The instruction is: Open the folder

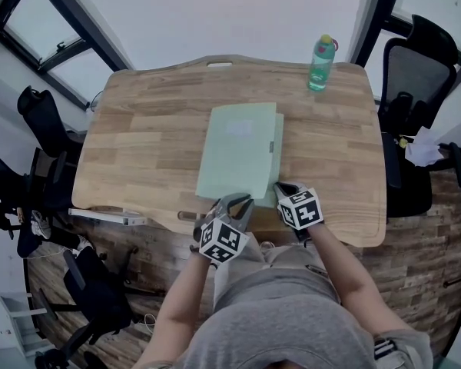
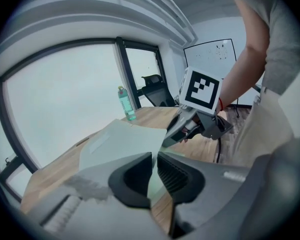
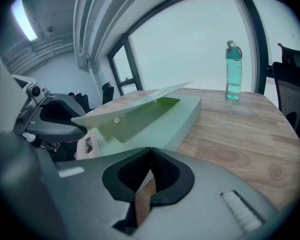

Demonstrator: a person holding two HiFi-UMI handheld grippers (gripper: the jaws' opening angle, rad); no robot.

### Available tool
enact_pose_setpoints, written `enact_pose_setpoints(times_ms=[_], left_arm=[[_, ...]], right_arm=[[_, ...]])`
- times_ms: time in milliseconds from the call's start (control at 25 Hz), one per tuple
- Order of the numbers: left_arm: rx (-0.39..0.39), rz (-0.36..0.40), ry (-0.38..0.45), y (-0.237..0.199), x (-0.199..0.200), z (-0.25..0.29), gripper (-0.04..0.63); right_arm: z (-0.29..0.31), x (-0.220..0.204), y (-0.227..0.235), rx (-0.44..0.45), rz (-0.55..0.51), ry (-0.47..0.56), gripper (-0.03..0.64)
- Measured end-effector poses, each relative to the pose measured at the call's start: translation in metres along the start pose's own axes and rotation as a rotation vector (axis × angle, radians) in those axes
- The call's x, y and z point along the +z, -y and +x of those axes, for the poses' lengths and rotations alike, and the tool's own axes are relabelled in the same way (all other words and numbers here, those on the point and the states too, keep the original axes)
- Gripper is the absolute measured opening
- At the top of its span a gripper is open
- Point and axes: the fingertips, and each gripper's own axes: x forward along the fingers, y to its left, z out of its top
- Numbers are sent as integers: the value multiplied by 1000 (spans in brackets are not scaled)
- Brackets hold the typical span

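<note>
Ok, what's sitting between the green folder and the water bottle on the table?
Nothing. Between the folder and the water bottle there is only bare wooden tabletop. This shows in the head view and also in the right gripper view.

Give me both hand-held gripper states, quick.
Left hand-held gripper: closed on the folder's cover, which is raised.
Right hand-held gripper: closed, at the folder base; whether it grips the base cannot be told.
</note>
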Motion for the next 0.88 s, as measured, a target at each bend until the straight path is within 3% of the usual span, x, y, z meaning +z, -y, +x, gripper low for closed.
enact_pose_setpoints(times_ms=[320,520,880], left_arm=[[105,-33,84,-27,16,-39,35],[218,-112,137,-58,14,-76,31],[465,-186,188,-124,-1,-138,15]], right_arm=[[0,0,1,-16,-18,-8,2],[0,0,1,-25,-27,-11,2],[1,1,-1,-56,-6,-28,2]])
